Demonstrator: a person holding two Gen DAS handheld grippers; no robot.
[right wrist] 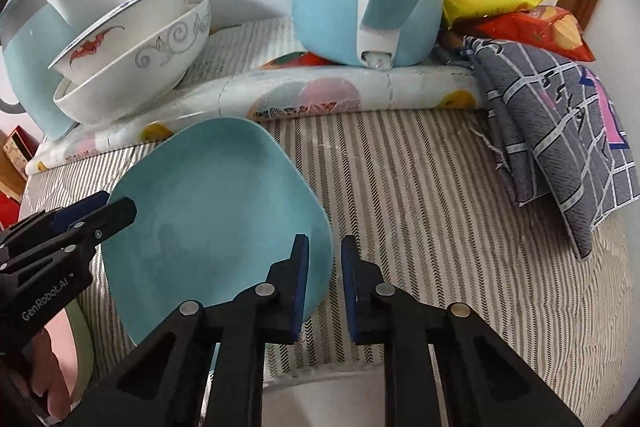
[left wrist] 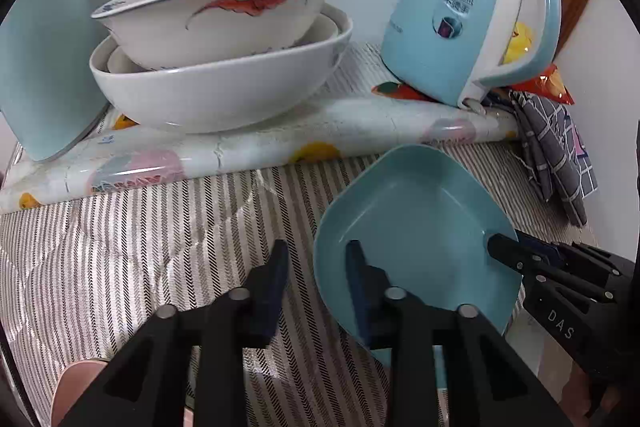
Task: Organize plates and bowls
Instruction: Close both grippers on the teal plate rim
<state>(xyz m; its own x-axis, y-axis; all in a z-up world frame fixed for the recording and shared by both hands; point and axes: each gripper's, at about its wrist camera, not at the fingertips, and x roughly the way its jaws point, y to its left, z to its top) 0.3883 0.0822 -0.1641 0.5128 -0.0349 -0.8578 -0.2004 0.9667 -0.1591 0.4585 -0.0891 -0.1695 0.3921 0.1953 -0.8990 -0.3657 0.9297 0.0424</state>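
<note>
I see the teal plate [left wrist: 416, 227] — smooth, matte, a rounded square with a shallow well — lying on the striped woven cloth [left wrist: 160, 247] that covers the surface. My left tool [left wrist: 316, 251] has its fingers apart, straddling the plate's near-left rim, one inside the well and one outside over the cloth. My right tool [right wrist: 325, 247] straddles the opposite rim the same way, fingers spread with a narrow gap; I cannot tell whether either pad touches the rim. Behind the plate, on a glossy printed mat [left wrist: 248, 147], sits a stack of glazed white bowls [left wrist: 216, 67] — the top one [left wrist: 216, 15] tilted, with a red bat motif. Beyond the plate to the right stand a pale blue kettle [left wrist: 468, 15] and a folded grey checked cloth [right wrist: 560, 131].
</note>
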